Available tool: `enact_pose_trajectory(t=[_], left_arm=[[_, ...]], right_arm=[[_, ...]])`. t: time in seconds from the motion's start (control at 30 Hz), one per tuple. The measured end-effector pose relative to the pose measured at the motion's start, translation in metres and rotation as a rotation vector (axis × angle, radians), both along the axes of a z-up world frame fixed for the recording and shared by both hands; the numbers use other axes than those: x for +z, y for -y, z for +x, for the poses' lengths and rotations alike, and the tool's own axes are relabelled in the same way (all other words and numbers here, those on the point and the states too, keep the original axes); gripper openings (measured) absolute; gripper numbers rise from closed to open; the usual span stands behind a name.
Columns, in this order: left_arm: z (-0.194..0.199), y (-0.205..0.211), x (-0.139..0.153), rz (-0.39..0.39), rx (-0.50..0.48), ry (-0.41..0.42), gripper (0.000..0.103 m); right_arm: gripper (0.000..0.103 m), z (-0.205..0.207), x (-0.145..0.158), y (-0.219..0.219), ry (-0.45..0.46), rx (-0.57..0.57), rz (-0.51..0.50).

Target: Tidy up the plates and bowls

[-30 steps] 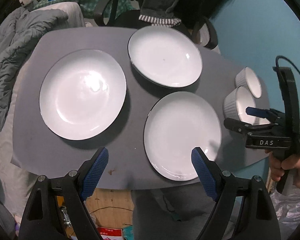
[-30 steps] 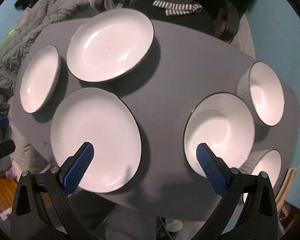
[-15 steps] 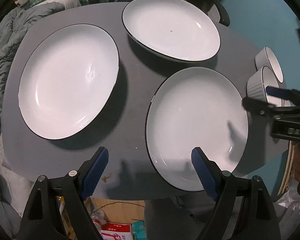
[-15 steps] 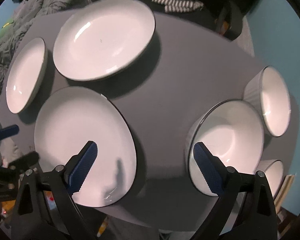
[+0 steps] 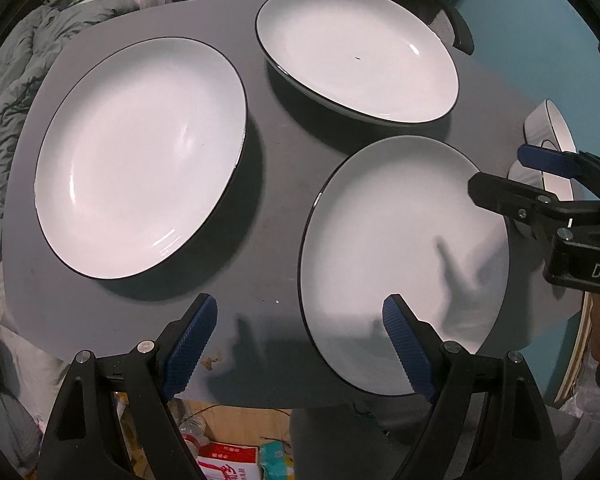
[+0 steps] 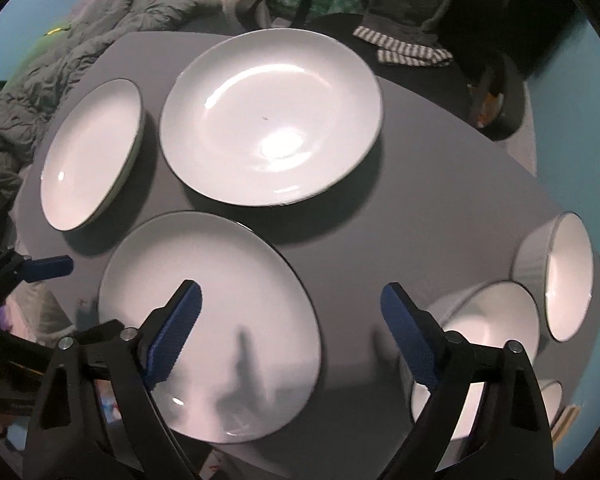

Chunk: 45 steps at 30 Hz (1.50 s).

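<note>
Nearest, the left gripper [image 5: 300, 344] is held wide apart and empty over the near edge of the round white black-rimmed plate [image 5: 404, 264] on the grey tabletop [image 5: 276, 184]. The right gripper [image 6: 290, 332] is closing but grips nothing, straddling that plate's right rim. Only its view shows the white ribbed bowls [image 6: 496, 336] properly; they're mostly hidden in the left view, where two more white plates [image 5: 140, 156] are seen beyond.

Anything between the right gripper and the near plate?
Nothing visible. The right gripper hangs over the near plate with its jaws closing and empty, one finger above the plate, the other past its rim over bare table.
</note>
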<state>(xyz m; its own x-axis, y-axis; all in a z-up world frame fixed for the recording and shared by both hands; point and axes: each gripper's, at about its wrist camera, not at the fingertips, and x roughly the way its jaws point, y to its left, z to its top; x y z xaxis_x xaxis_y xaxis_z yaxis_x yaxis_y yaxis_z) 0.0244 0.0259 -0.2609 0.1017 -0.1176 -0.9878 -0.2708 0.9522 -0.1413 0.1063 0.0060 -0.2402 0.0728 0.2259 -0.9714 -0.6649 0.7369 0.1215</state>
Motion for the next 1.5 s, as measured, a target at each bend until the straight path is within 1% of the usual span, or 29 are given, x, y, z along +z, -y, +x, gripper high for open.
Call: enact_pose_trajectory(t=[0.03, 0.13, 0.27, 0.37, 0.47, 0.53, 0.57, 0.6, 0.63, 0.67, 0.7, 0.77, 0.83, 0.87, 1.03, 1.2, 1.3, 1.33, 1.37, 1.5], left_arm=[[0.0, -0.001, -0.001, -0.001, 0.005, -0.002, 0.086], [0.001, -0.003, -0.003, -0.008, 0.018, -0.005, 0.086], [0.0, -0.006, -0.007, -0.014, 0.018, -0.006, 0.086], [-0.001, -0.005, -0.01, -0.018, 0.017, -0.012, 0.086], [0.002, -0.007, -0.009, -0.02, 0.017, -0.022, 0.086], [0.001, -0.005, -0.011, -0.03, 0.021, -0.022, 0.086], [0.001, -0.005, -0.012, -0.034, 0.024, -0.021, 0.086], [0.001, -0.006, -0.013, -0.038, 0.03, -0.023, 0.086], [0.003, -0.006, -0.014, -0.041, 0.034, -0.026, 0.082], [0.004, -0.008, -0.016, -0.047, 0.038, -0.032, 0.079], [0.005, -0.009, -0.018, -0.054, 0.044, -0.044, 0.076], [0.005, -0.01, -0.02, -0.061, 0.056, -0.053, 0.074], [0.007, -0.013, -0.022, -0.079, 0.067, -0.058, 0.067], [0.008, -0.014, -0.023, -0.084, 0.069, -0.063, 0.066], [0.012, -0.017, -0.027, -0.08, 0.067, -0.08, 0.066], [0.015, -0.022, -0.032, -0.087, 0.075, -0.087, 0.061], [0.017, -0.025, -0.033, -0.087, 0.086, -0.085, 0.061], [0.018, -0.015, -0.036, -0.084, 0.088, -0.085, 0.061], [0.019, -0.016, -0.037, -0.082, 0.088, -0.084, 0.061], [0.016, -0.013, -0.036, -0.088, 0.092, -0.089, 0.06]], right_arm=[[0.09, -0.002, -0.001, 0.0, -0.004, 0.009, 0.003], [0.082, -0.002, -0.008, -0.005, -0.025, 0.043, -0.007], [0.071, 0.0, -0.021, -0.009, -0.1, 0.066, -0.004], [0.058, 0.003, -0.029, -0.004, -0.157, 0.04, 0.009], [0.047, 0.007, -0.031, 0.006, -0.183, 0.0, 0.014], [0.045, 0.009, -0.033, 0.011, -0.213, -0.014, 0.016], [0.045, 0.01, -0.036, 0.015, -0.243, -0.021, 0.02], [0.044, 0.011, -0.038, 0.018, -0.262, -0.024, 0.021], [0.041, 0.011, -0.042, 0.022, -0.279, -0.028, 0.018], [0.035, 0.009, -0.043, 0.023, -0.274, -0.028, 0.01], [0.032, 0.009, -0.044, 0.024, -0.265, -0.022, 0.003], [0.032, 0.007, -0.046, 0.024, -0.254, -0.006, -0.005], [0.028, 0.007, -0.048, 0.024, -0.252, -0.005, -0.016], [0.029, 0.007, -0.048, 0.023, -0.249, -0.008, -0.038], [0.03, 0.007, -0.048, 0.021, -0.239, 0.016, -0.018], [0.03, 0.011, -0.049, 0.016, -0.269, 0.013, -0.025], [0.03, 0.016, -0.051, 0.012, -0.283, 0.011, -0.03], [0.03, 0.019, -0.051, 0.013, -0.288, 0.008, -0.031], [0.03, 0.025, -0.057, 0.012, -0.292, 0.001, -0.032], [0.03, 0.034, -0.058, 0.014, -0.303, 0.005, -0.04]])
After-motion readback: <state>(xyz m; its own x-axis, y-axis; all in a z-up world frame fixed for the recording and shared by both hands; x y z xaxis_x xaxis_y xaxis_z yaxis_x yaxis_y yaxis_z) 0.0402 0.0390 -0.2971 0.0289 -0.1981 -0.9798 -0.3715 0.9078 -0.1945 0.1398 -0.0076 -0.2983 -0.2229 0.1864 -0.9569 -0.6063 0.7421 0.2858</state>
